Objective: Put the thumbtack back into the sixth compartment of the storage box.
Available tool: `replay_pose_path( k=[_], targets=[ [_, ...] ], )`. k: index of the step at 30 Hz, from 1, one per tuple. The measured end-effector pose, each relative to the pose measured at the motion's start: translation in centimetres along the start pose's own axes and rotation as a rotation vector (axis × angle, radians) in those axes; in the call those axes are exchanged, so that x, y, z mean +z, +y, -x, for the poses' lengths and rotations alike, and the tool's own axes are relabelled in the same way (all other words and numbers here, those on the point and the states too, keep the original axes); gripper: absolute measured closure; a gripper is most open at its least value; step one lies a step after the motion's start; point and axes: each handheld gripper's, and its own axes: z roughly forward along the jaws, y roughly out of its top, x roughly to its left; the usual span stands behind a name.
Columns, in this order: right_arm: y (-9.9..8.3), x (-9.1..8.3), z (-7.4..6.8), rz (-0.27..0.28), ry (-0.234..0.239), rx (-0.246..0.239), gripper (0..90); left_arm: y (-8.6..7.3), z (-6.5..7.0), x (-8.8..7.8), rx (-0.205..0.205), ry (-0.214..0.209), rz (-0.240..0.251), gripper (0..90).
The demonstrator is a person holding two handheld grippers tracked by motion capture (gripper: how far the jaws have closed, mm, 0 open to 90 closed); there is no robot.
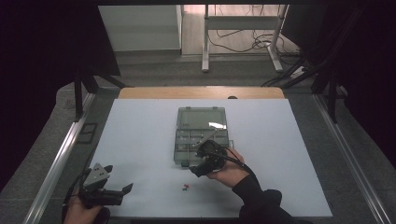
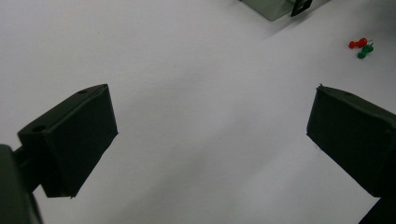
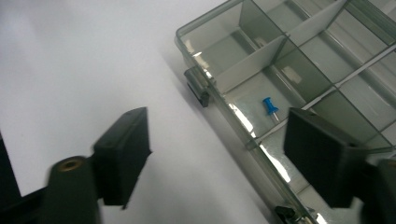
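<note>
Smoky clear plastic forms the compartment box (image 1: 201, 135), lying open mid-table on the white mat (image 1: 140, 140), lid folded back. 1 blue pushpin (image 3: 269, 106) lies in a near-edge compartment. The right gripper (image 1: 198, 167) hovers over the box's front edge, jaws wide apart, holding nothing. 2 pushpins, red (image 2: 357, 44) and green (image 2: 365, 50), lie touching on the mat before the box. The left gripper (image 1: 119, 191) rests near the table's left corner, jaws spread wide, empty.
</note>
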Motion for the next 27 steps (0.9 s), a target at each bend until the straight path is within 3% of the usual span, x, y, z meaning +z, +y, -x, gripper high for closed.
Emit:
replay_pose_path(
  k=[4, 16, 24, 27],
  targets=[
    [-0.2, -0.1, -0.3, 0.009, 0.005, -0.012, 34.2, 0.0, 0.0, 0.0, 0.000, 0.000, 0.000, 2.0],
    [-0.5, 0.0, -0.9, 0.013, 0.026, -0.026, 45.6, 0.0, 0.0, 0.0, -0.001, -0.002, 0.002, 2.0],
    [-0.8, 0.6, -1.8, -0.020, 0.033, -0.056, 53.1, 0.0, 0.0, 0.0, 0.000, -0.002, 0.001, 2.0],
    [-0.8, 1.0, -2.3, -0.035, 0.059, -0.070, 60.8, 0.0, 0.0, 0.0, -0.001, -0.003, 0.001, 2.0]
  ],
)
